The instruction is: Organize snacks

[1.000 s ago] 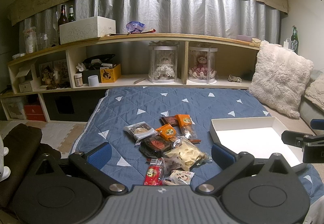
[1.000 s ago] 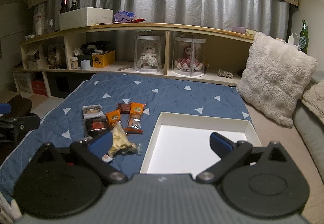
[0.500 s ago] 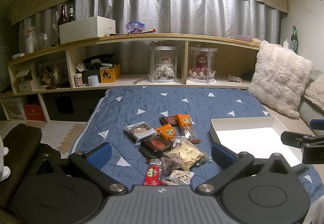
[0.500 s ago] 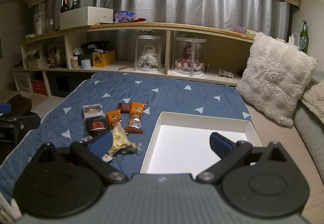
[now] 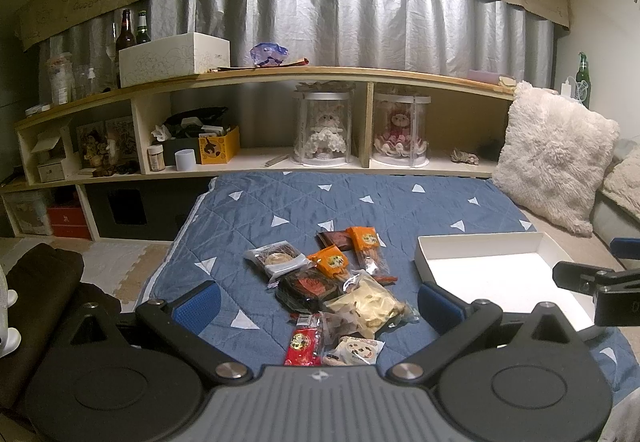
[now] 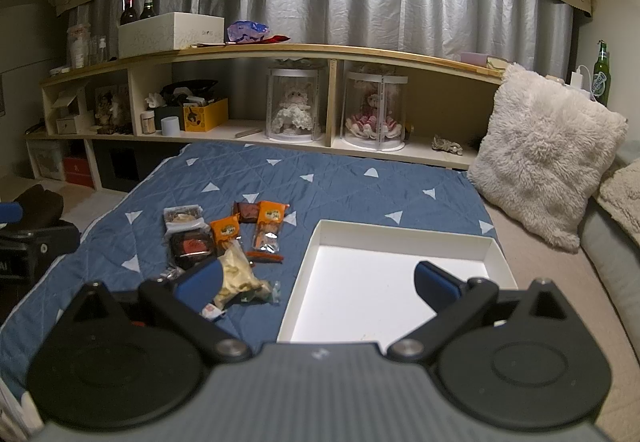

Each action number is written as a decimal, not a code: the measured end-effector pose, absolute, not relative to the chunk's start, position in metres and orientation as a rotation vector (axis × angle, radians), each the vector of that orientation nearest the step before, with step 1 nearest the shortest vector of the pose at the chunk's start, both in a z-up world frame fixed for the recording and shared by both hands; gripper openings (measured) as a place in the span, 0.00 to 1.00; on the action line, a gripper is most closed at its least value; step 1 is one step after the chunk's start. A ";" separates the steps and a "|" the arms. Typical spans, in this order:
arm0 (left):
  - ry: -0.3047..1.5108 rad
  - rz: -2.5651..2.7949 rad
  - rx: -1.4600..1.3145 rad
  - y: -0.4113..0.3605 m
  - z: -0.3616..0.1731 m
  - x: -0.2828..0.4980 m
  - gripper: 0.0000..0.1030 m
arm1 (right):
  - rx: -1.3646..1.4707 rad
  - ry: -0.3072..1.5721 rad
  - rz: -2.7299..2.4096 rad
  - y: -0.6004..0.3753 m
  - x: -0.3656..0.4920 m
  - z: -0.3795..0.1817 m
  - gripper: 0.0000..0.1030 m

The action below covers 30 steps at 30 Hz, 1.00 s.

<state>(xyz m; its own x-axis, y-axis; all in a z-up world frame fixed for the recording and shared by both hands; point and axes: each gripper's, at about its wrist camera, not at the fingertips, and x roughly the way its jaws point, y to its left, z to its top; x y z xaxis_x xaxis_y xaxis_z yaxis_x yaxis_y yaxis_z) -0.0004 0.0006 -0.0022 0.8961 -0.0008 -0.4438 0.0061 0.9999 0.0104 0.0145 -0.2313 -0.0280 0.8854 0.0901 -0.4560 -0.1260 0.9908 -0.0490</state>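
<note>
Almost nothing differs from a second ago. In the left wrist view the right gripper (image 5: 592, 282) at the frame's right edge sits a touch further left and higher over the white tray (image 5: 480, 242). The snack packets (image 5: 332, 278) lie exactly where they were.

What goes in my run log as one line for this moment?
stage: not started | left claw: open, empty | right claw: open, empty | snacks: on quilt | tray: empty
</note>
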 end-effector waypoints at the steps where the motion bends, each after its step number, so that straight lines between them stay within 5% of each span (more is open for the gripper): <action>1: 0.460 -0.001 0.009 0.001 -0.003 0.000 1.00 | -0.079 0.471 0.116 -0.231 0.015 -0.029 0.99; 30: 0.532 0.054 0.031 0.031 -0.013 0.110 1.00 | -0.182 0.524 0.409 -0.181 0.120 -0.075 1.00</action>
